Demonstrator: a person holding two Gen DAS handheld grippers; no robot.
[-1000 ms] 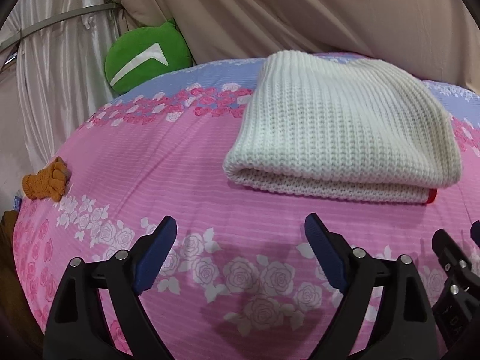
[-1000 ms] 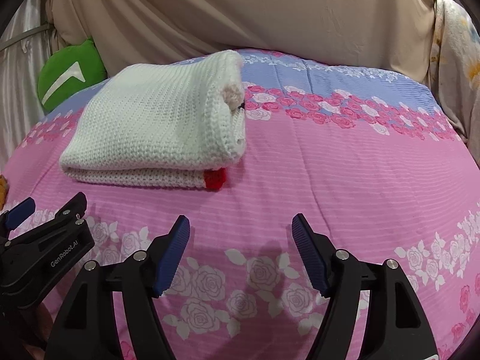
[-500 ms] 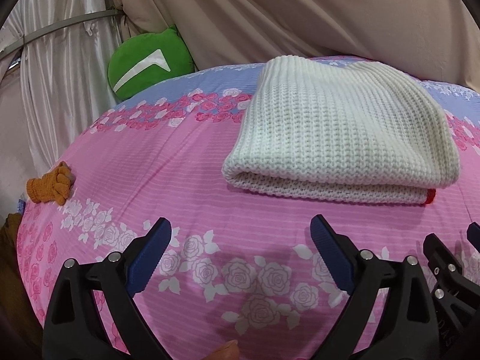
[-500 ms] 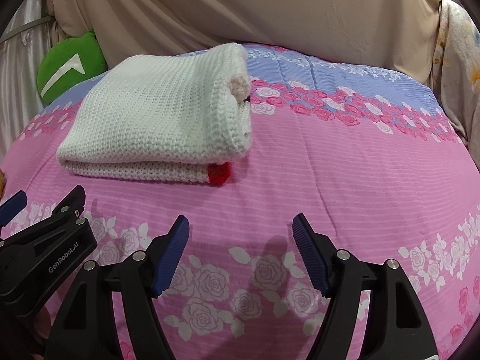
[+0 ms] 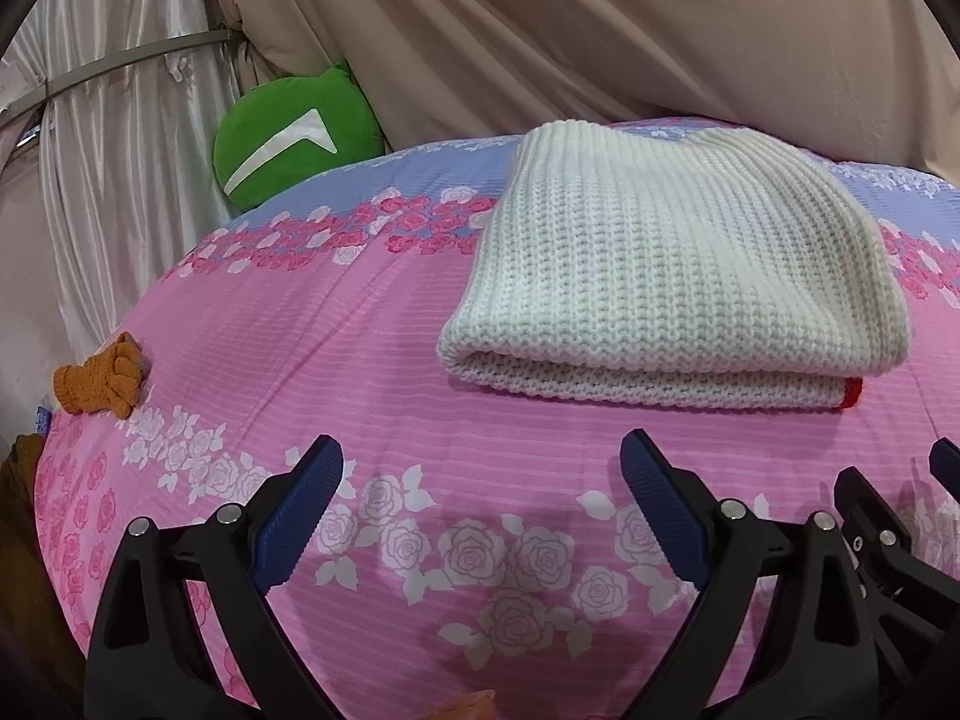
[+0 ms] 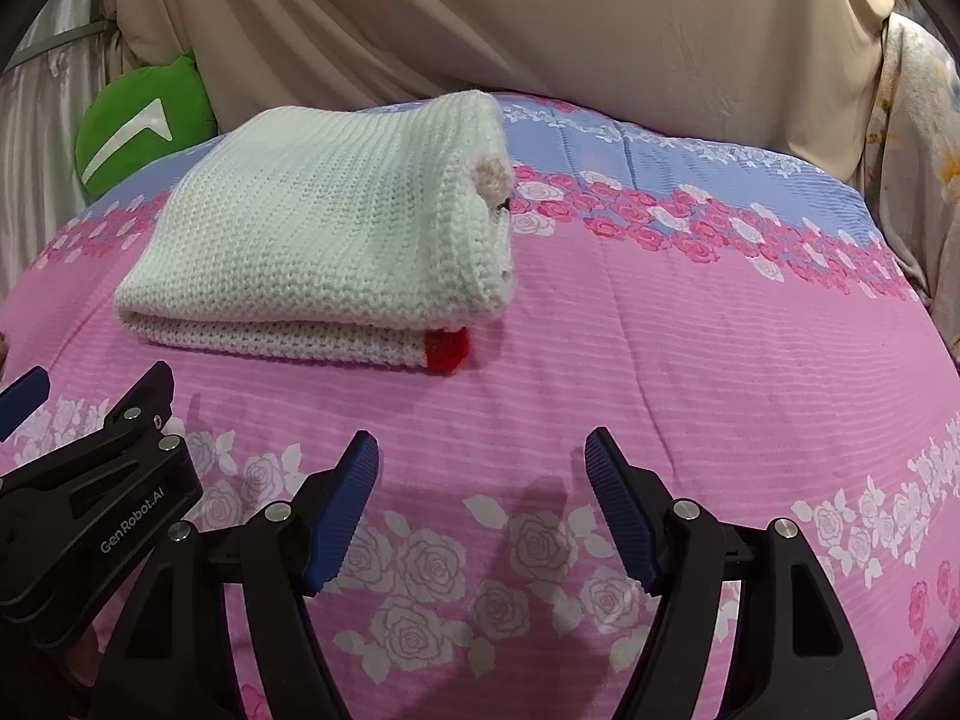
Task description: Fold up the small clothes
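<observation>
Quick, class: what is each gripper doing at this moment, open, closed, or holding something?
Left gripper: open, holding nothing, short of the folded white knit.
Right gripper: open, holding nothing.

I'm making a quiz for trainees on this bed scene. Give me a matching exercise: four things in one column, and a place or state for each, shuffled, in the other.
Things:
1. white knitted garment
2. green cushion
3. orange knitted item
4. left tongs

Places or states:
A. at the bedspread's left edge
B. folded, red trim at one corner
C. open, nothing between them
D. against the curtain behind the bed

Pairs: 1-B, 2-D, 3-A, 4-C
</observation>
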